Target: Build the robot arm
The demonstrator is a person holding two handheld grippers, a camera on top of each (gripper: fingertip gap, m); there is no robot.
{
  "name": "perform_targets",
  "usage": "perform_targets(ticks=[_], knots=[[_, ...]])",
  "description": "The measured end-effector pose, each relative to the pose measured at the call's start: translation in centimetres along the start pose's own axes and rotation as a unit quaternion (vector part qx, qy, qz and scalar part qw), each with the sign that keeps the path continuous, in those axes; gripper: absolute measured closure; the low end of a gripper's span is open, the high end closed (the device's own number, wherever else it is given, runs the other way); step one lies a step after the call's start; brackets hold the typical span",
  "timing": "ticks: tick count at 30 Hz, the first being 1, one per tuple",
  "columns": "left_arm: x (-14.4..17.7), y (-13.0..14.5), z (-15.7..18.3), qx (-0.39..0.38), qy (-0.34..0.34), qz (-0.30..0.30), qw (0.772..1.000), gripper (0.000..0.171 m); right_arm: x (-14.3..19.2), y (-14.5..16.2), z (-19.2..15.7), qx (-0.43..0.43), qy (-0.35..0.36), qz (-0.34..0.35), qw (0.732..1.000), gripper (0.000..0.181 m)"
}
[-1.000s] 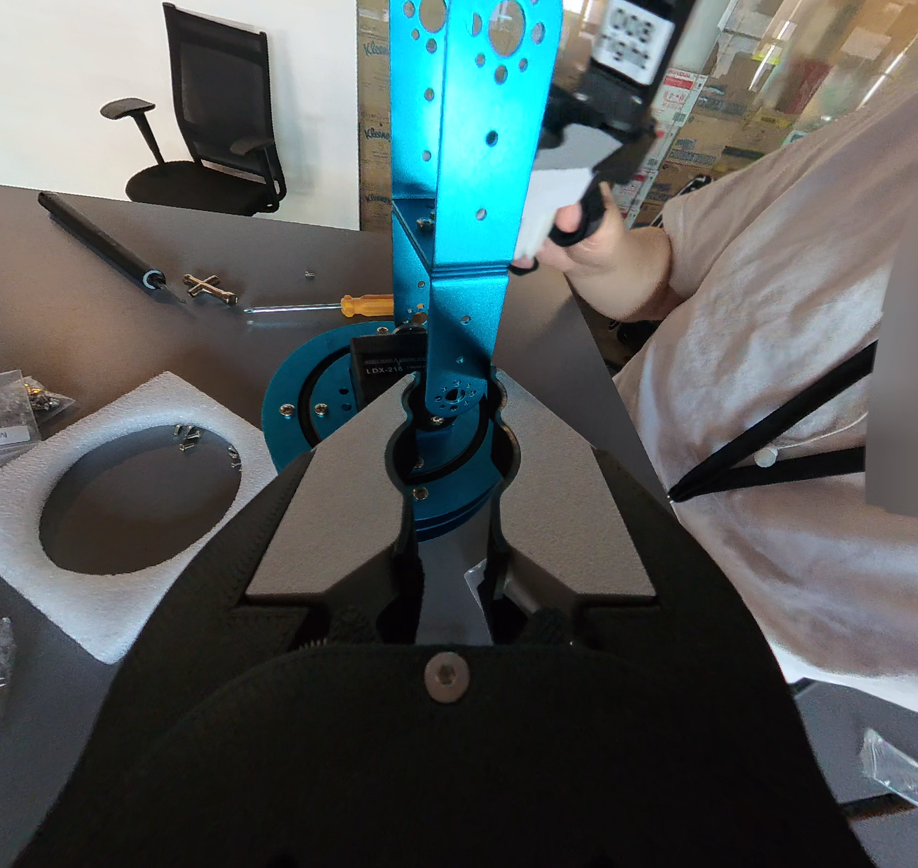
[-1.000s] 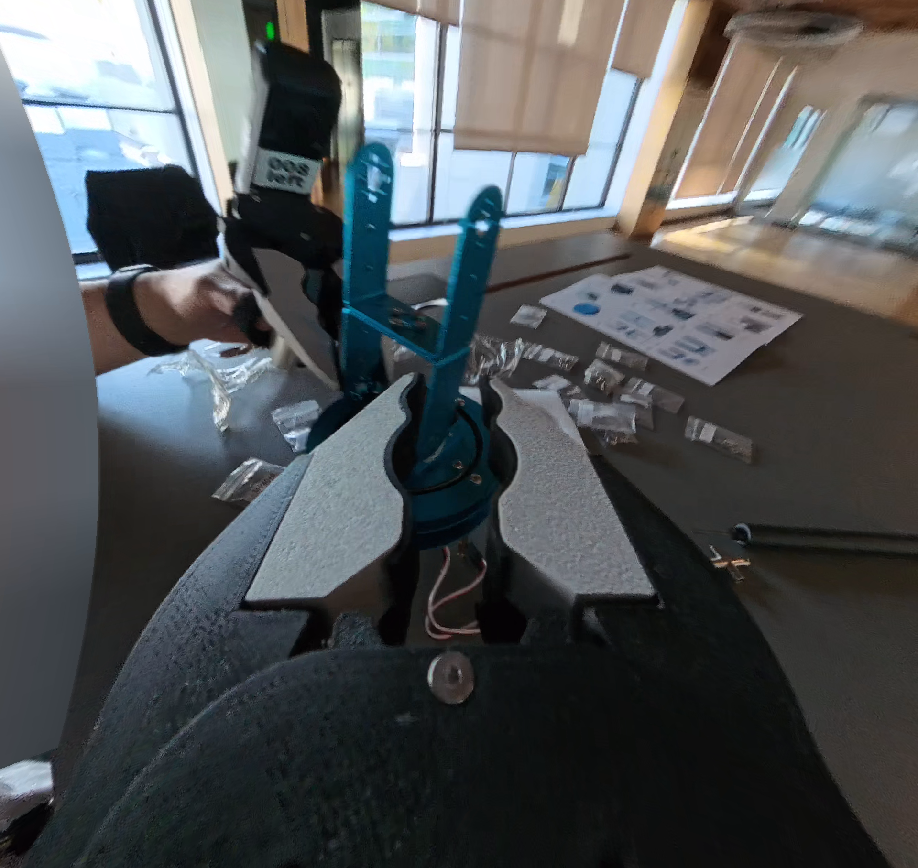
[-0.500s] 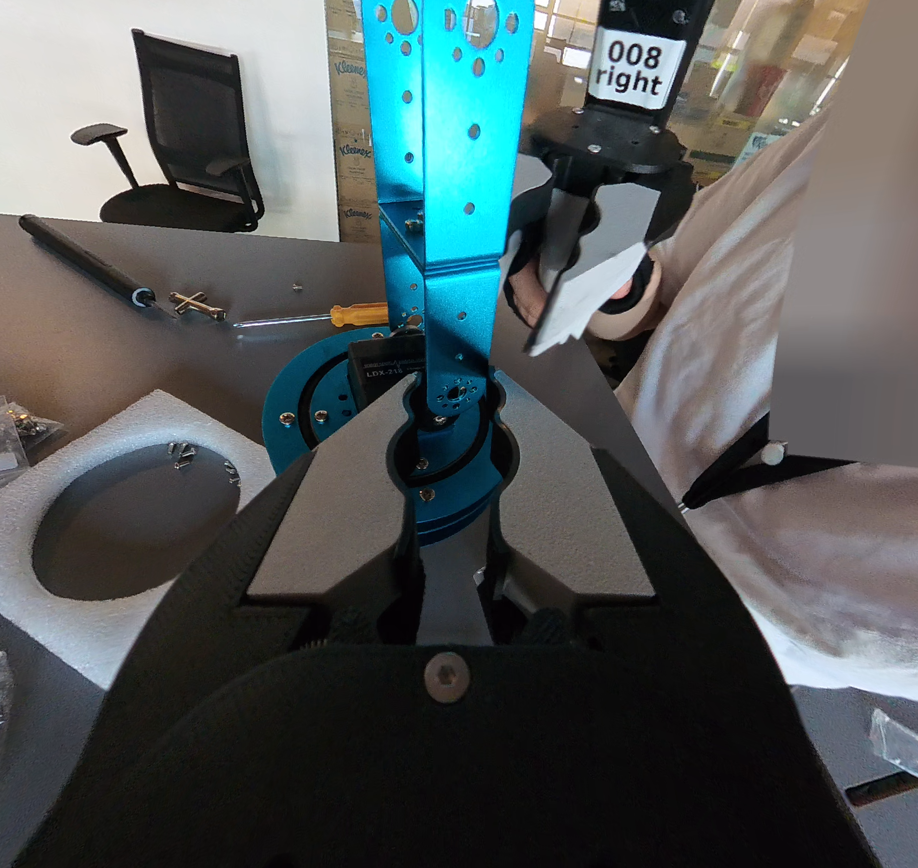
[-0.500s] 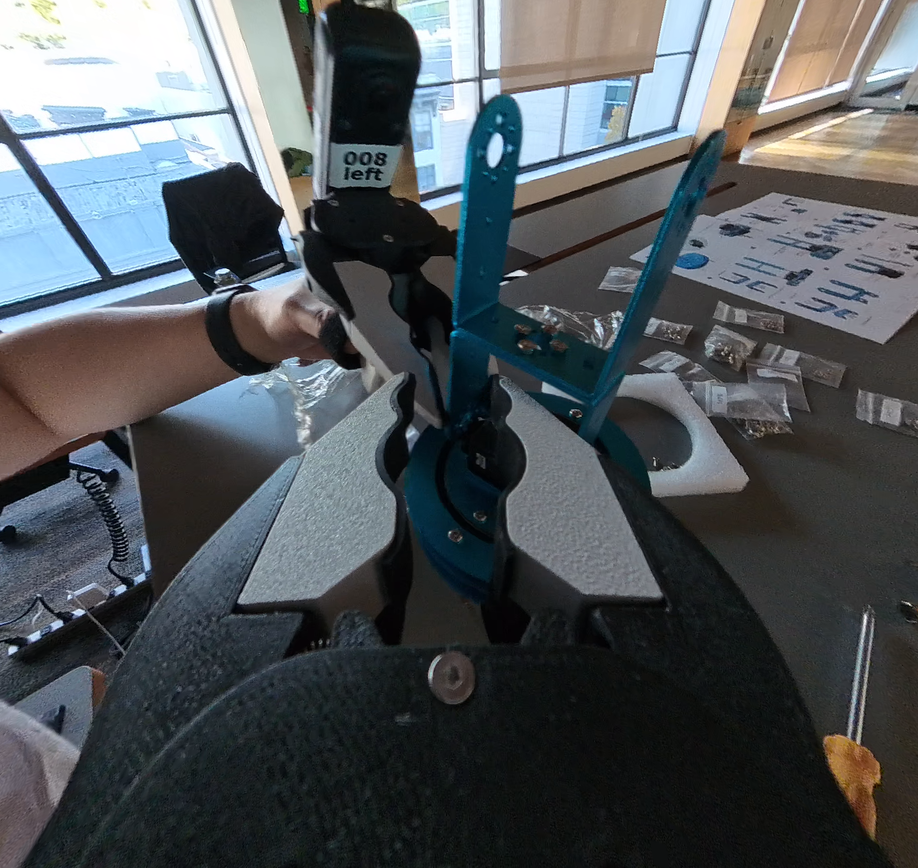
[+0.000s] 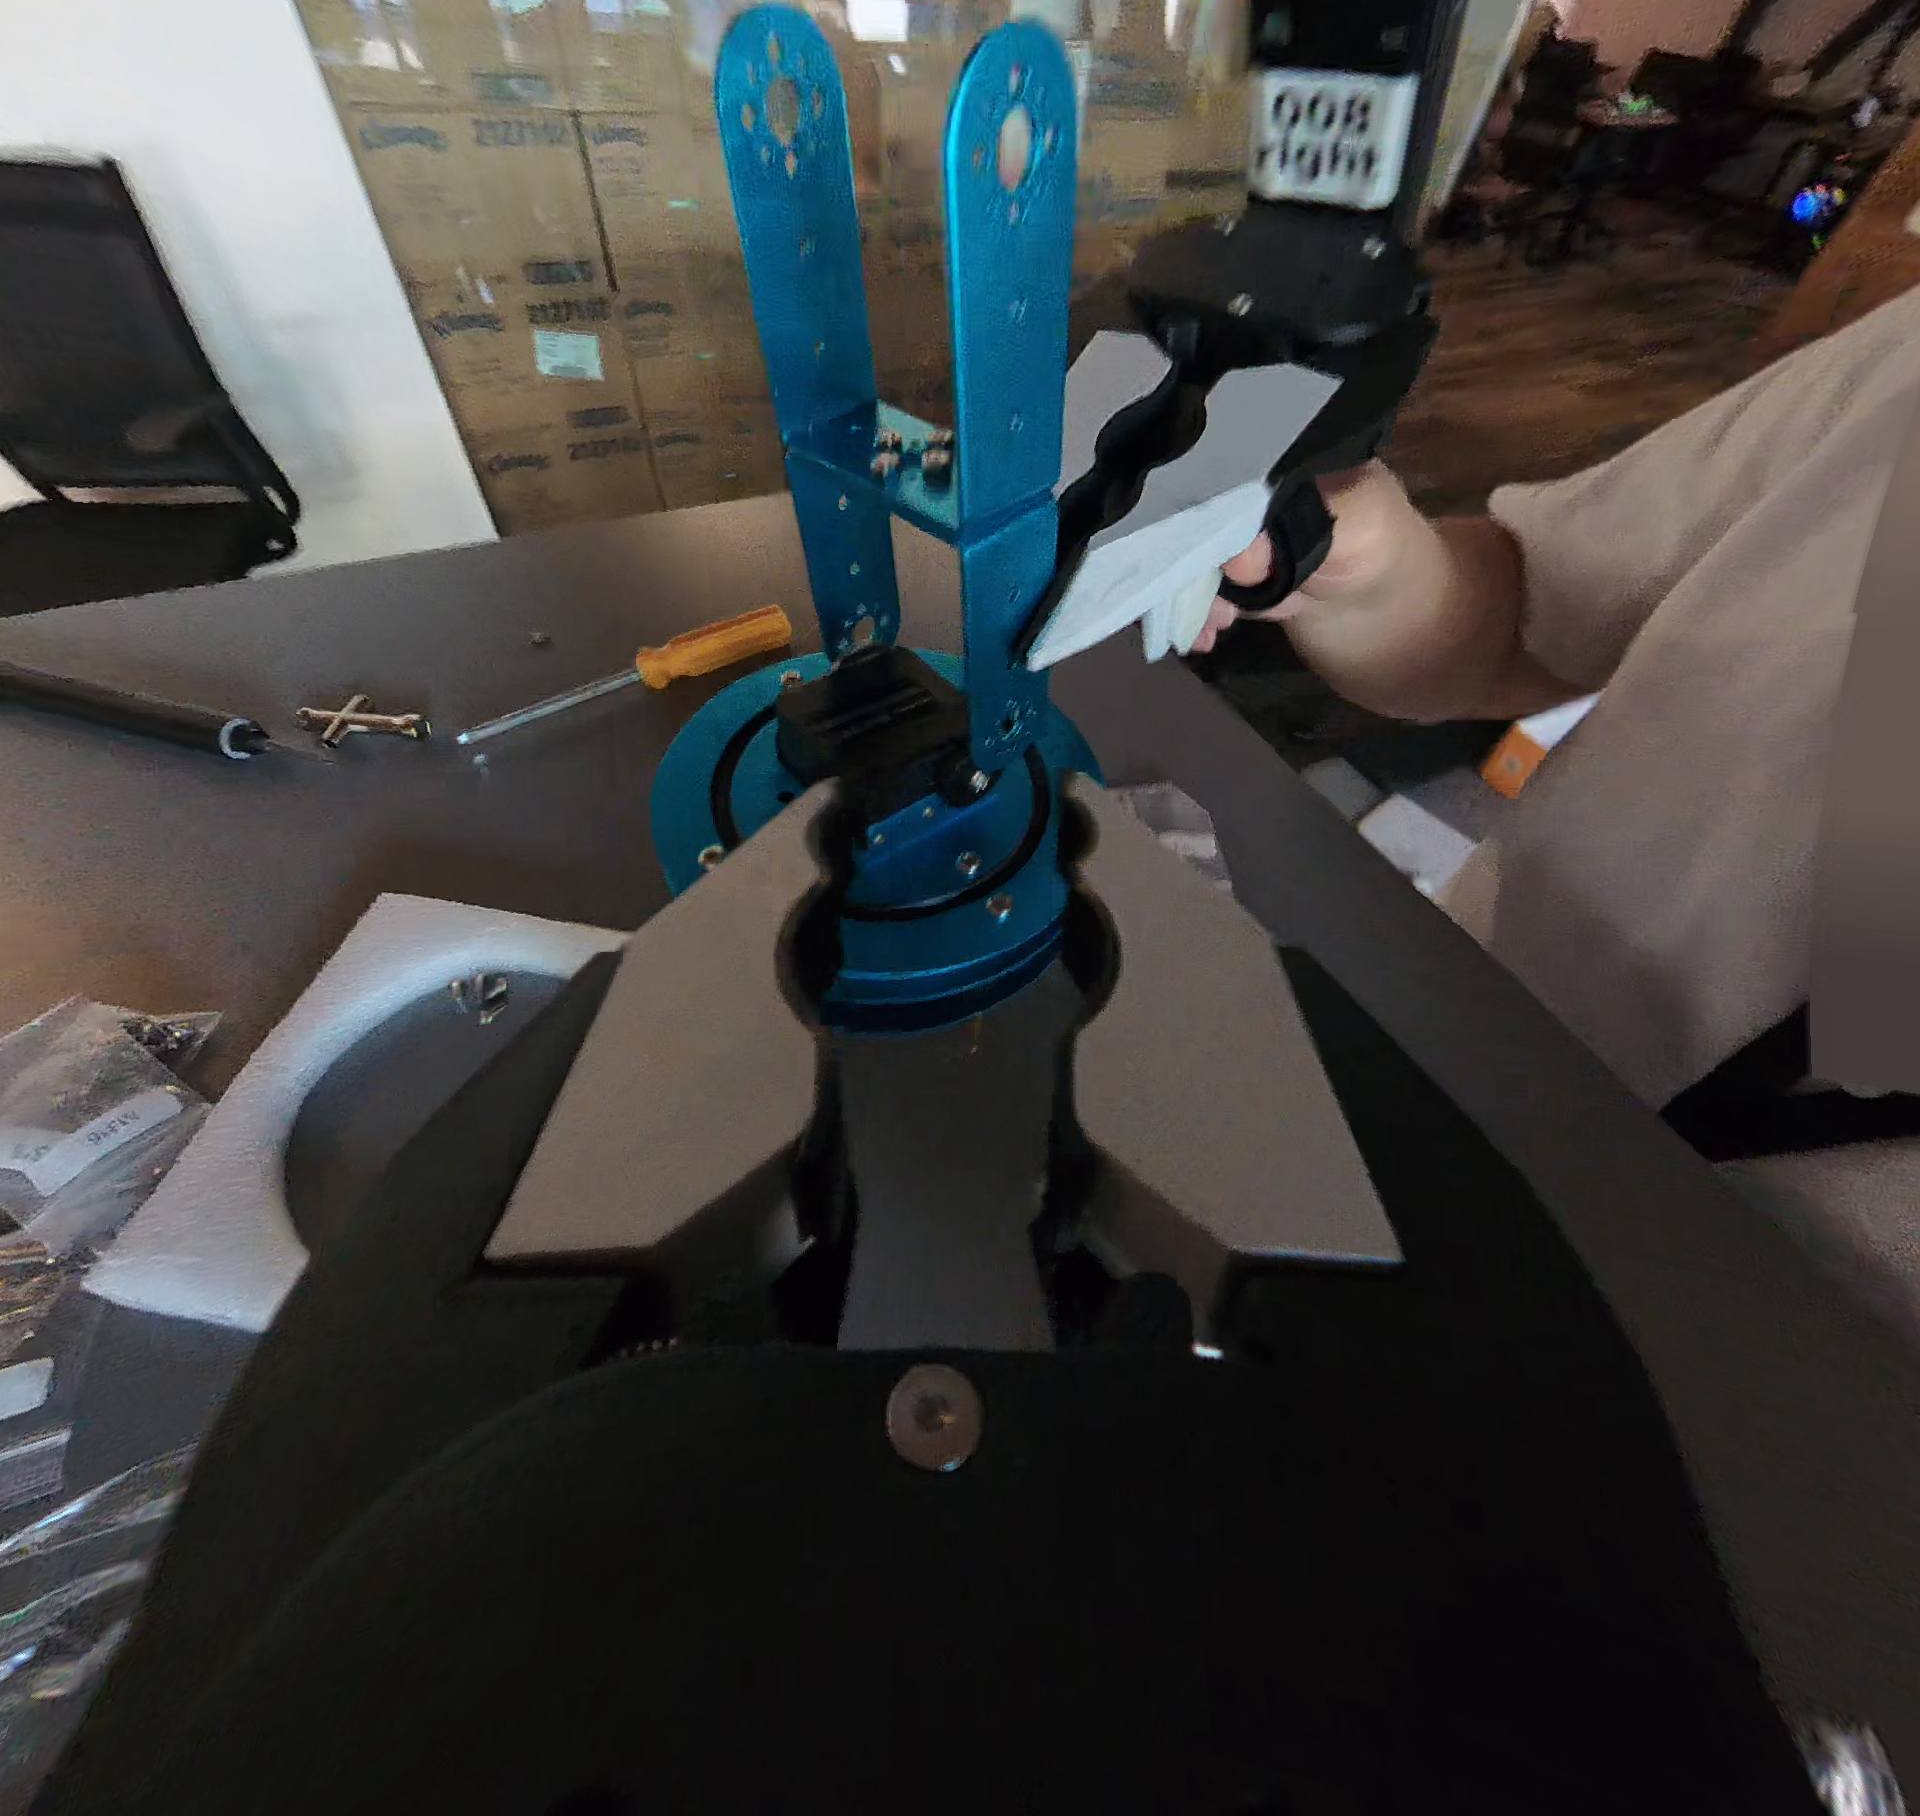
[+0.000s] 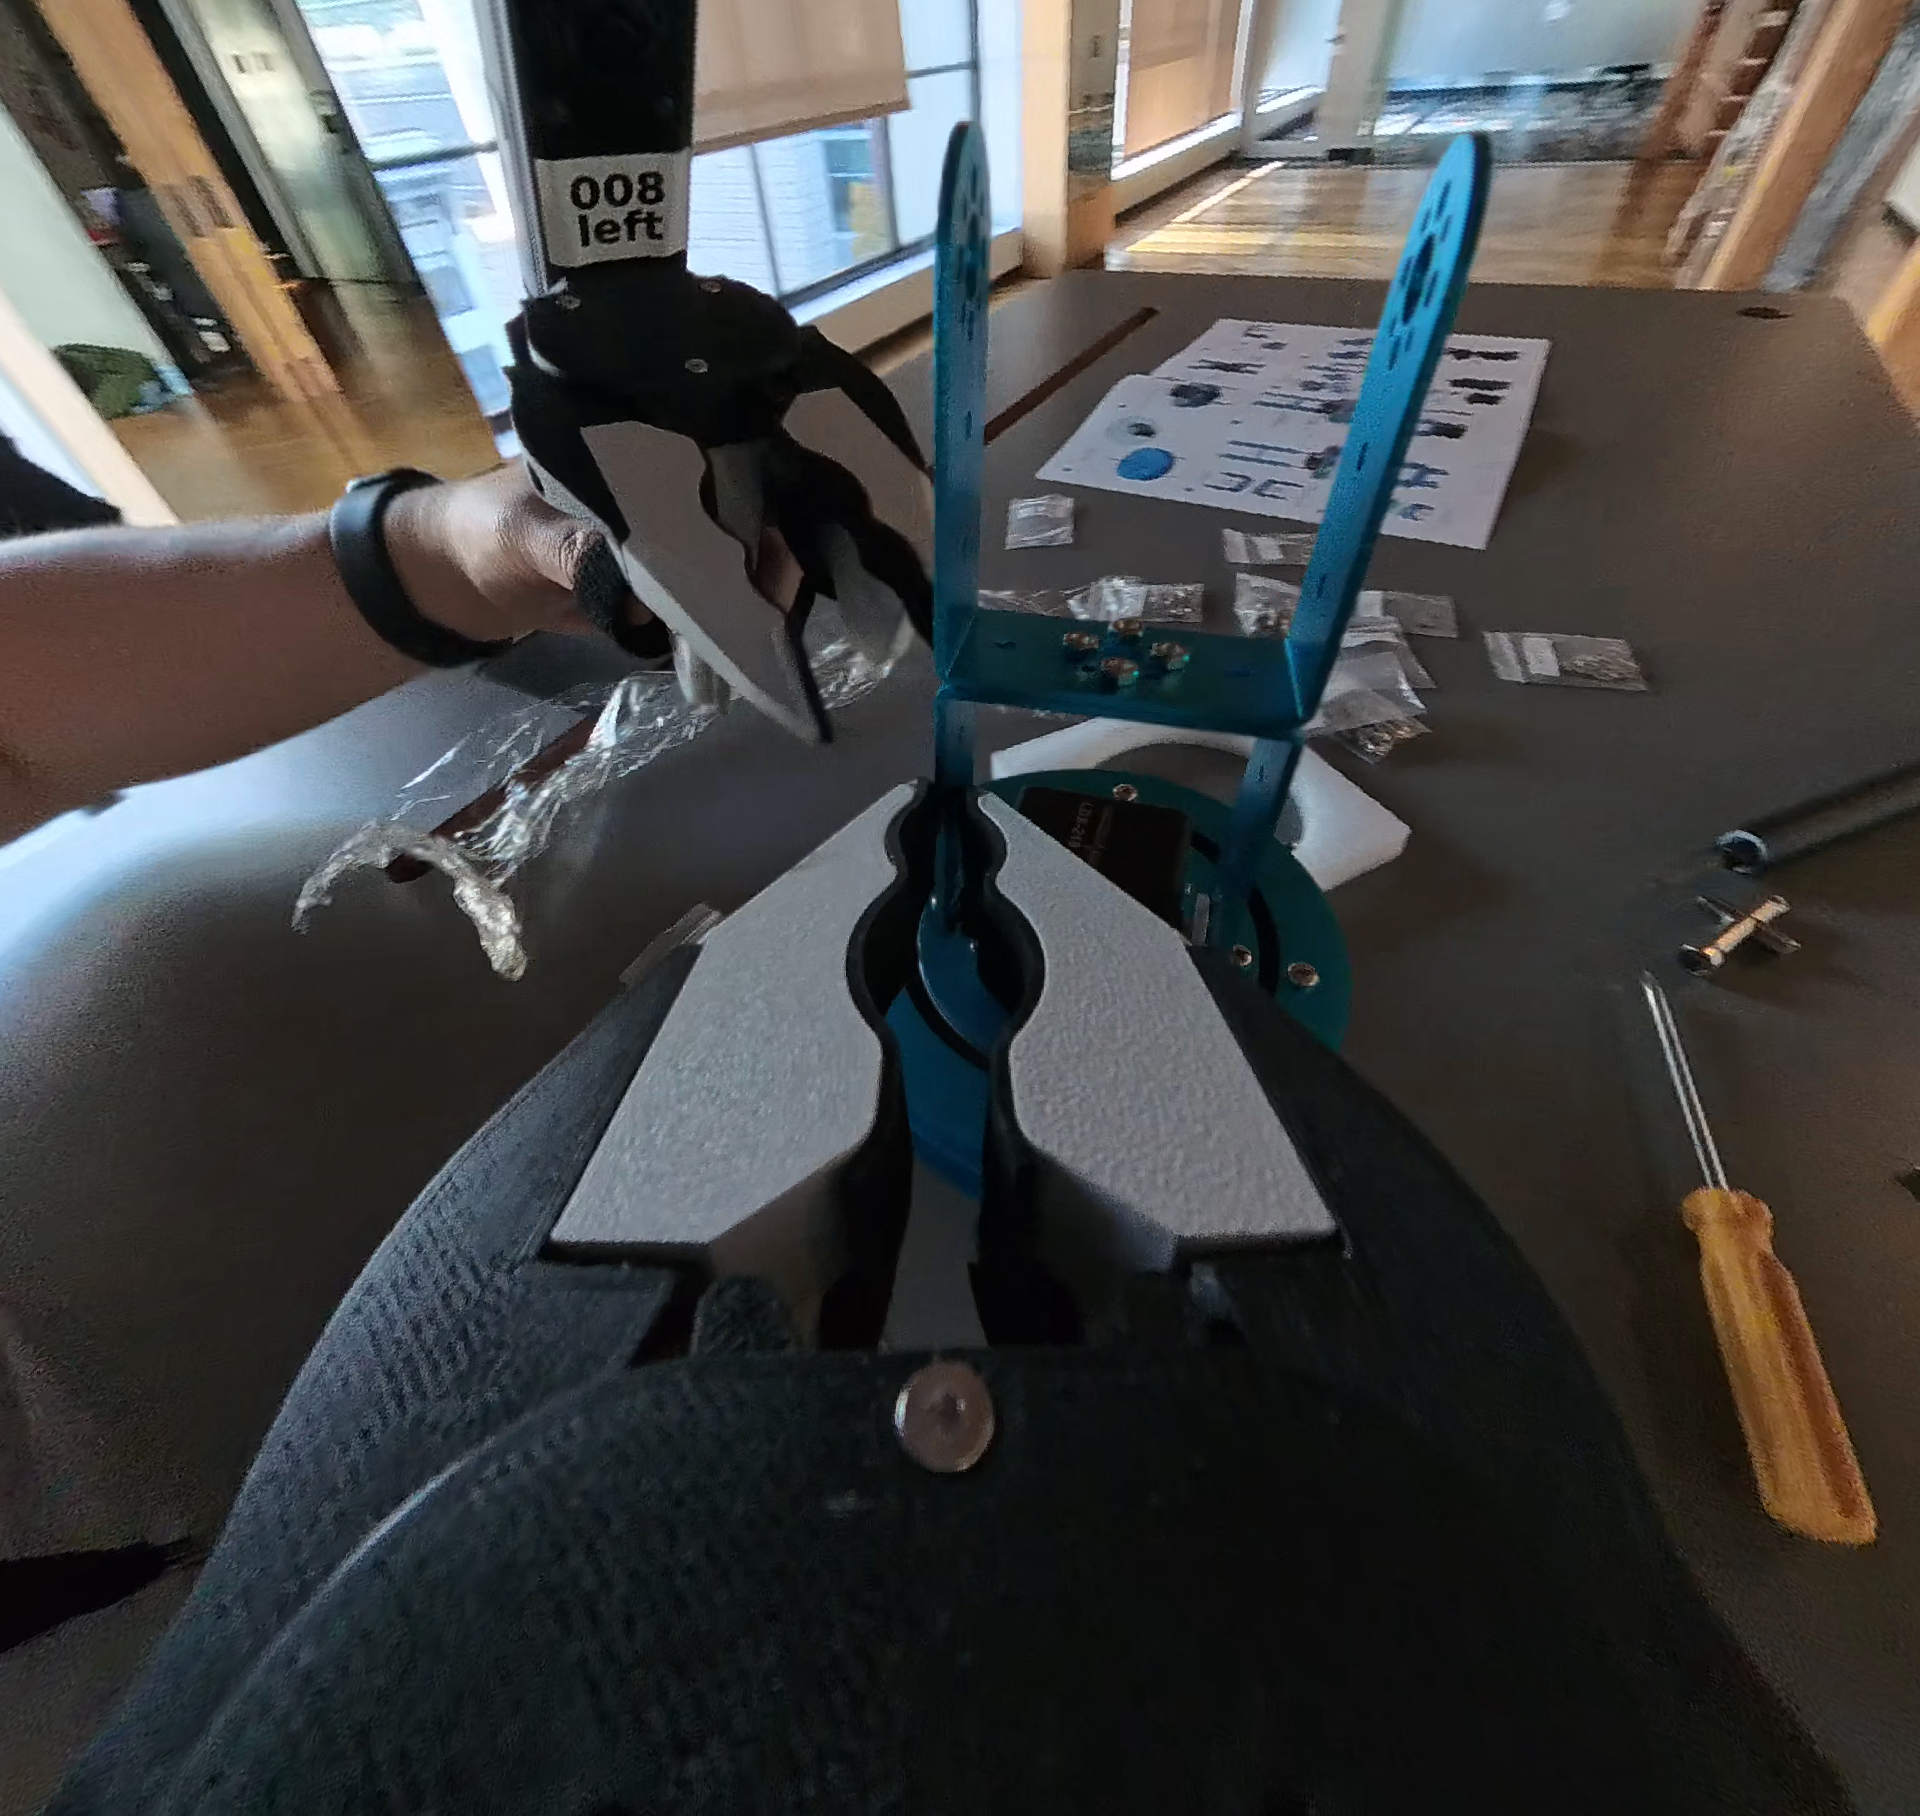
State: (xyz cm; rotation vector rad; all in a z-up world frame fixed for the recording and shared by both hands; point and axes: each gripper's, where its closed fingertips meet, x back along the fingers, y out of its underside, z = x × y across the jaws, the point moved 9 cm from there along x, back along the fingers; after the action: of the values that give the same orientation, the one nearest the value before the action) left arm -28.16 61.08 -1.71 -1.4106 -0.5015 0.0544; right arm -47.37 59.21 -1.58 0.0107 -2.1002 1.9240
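right gripper [image 6: 948, 805]: fingers drawn nearly together on the lower end of one upright of the blue u-bracket [image 6: 1117, 670]. thin plate sits between the tips and looks pinched.

left gripper [image 5: 951, 800]: fingers spread, nothing between them. the right wrist view shows it raised off the counter [image 6: 1610, 831], just beside the same upright and not touching it.

bracket stands upright on a round blue base [image 6: 1288, 945], straddling a black servo block [image 5: 868, 717]. the base rests on the counter close to the near edge, beside a white foam block [image 5: 260, 1143].

around it: orange-handled screwdriver [image 6: 1766, 1351], small cross wrench [image 6: 1735, 930], black rod [image 6: 1818, 816], little clear parts bags [image 6: 1558, 660], printed sheet [image 6: 1299, 436], crumpled clear wrap [image 6: 499, 810].

handling, by judgement: sheet metal, stiff, smooth finish, likely slick under flat pads. probably light up top with the weight low in the base and servo. the tall arms give leverage, so a push high up could tip or swivel it. a better hold looks low on an upright or on the rim of the base. if it pivots on the servo, expect it to swing. the small screws on the crossbar may be loose; cannot tell.
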Motion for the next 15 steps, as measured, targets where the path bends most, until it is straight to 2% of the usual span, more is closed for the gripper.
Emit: perform_targets(ticks=[2, 4, 6, 8, 10, 15], knots=[[-0.6, 0.7, -0.7, 0.0, 0.031, -0.038, 0.999, 0.103, 0.0, 0.1, -0.4, 0.013, 0.03, 0.005, 0.999, 0.18], [-1.8, 1.5, -1.0, -0.017, 0.055, -0.067, 0.996, 0.1, -0.1, 0.3, -0.8, -0.007, 0.052, 0.018, 0.998, 0.181], [-2.8, 2.1, -1.0, -0.051, 0.044, -0.079, 0.995, 0.102, -0.1, 0.5, -1.0, -0.031, 0.065, 0.031, 0.997, 0.181], [-3.3, 2.2, -0.8, -0.08, 0.038, -0.068, 0.994, 0.108, -0.1, 0.6, -1.1, -0.047, 0.076, 0.039, 0.995, 0.181], [-3.6, 2.2, -0.7, -0.091, 0.035, -0.062, 0.993, 0.105, 0.0, 0.7, -1.4, -0.043, 0.091, 0.04, 0.994, 0.181], [-4.4, 2.5, -0.6, -0.075, 0.039, -0.037, 0.996, 0.101, 0.0, 0.4, -1.7, -0.028, 0.114, 0.022, 0.993, 0.181]])
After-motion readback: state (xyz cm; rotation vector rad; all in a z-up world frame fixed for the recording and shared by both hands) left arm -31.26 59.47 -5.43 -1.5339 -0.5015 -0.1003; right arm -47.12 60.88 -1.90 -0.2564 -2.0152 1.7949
